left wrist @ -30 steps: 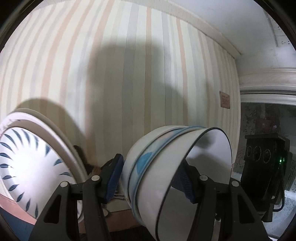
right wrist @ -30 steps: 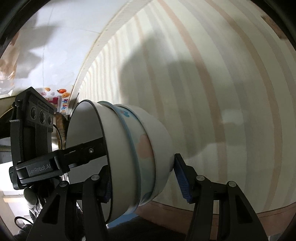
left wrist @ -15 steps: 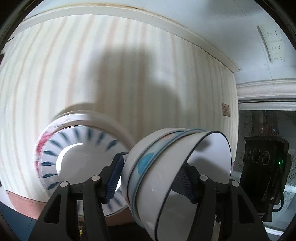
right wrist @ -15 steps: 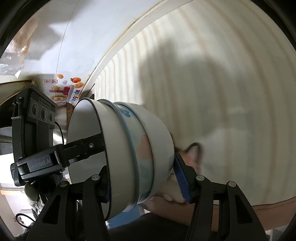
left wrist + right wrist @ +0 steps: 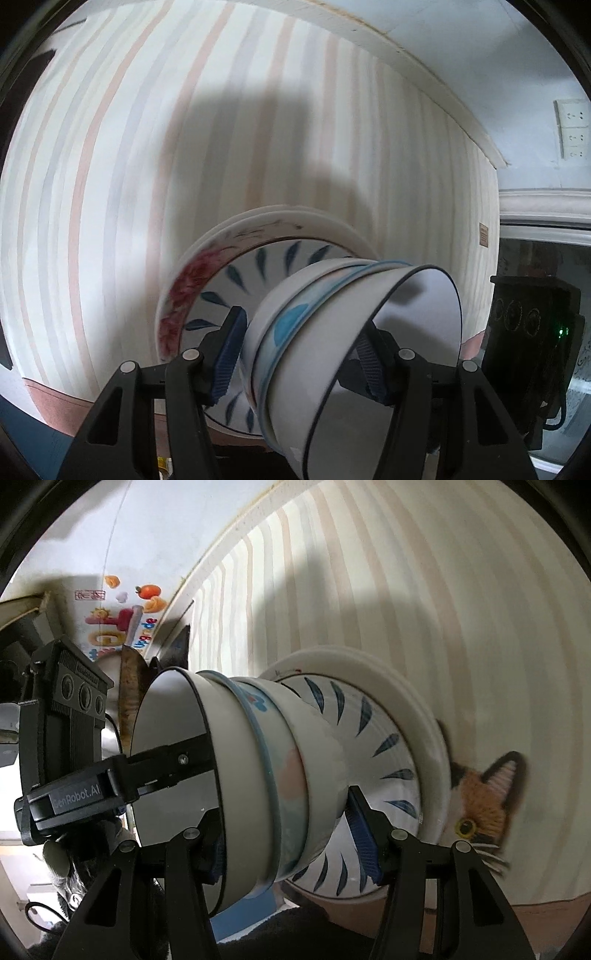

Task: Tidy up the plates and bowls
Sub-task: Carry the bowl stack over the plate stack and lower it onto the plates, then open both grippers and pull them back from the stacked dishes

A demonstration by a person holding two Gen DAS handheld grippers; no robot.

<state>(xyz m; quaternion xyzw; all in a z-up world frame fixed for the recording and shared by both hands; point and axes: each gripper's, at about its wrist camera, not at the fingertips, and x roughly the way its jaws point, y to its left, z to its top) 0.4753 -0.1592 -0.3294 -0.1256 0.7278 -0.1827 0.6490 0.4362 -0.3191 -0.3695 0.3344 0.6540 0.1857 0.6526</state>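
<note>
Since a second ago the plates (image 5: 258, 266) have slid behind the bowls (image 5: 332, 332), which left tongs (image 5: 299, 354) and right tongs (image 5: 284, 834) clamp from opposite sides.

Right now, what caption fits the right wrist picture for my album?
Stacked bowls held by both hand-held grippers, right and left, above the plates.

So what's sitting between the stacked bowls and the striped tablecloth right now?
A stack of plates, topped by a white plate with blue leaf marks, lies between the nested white bowls and the striped tablecloth. Both wrist views show it.
</note>
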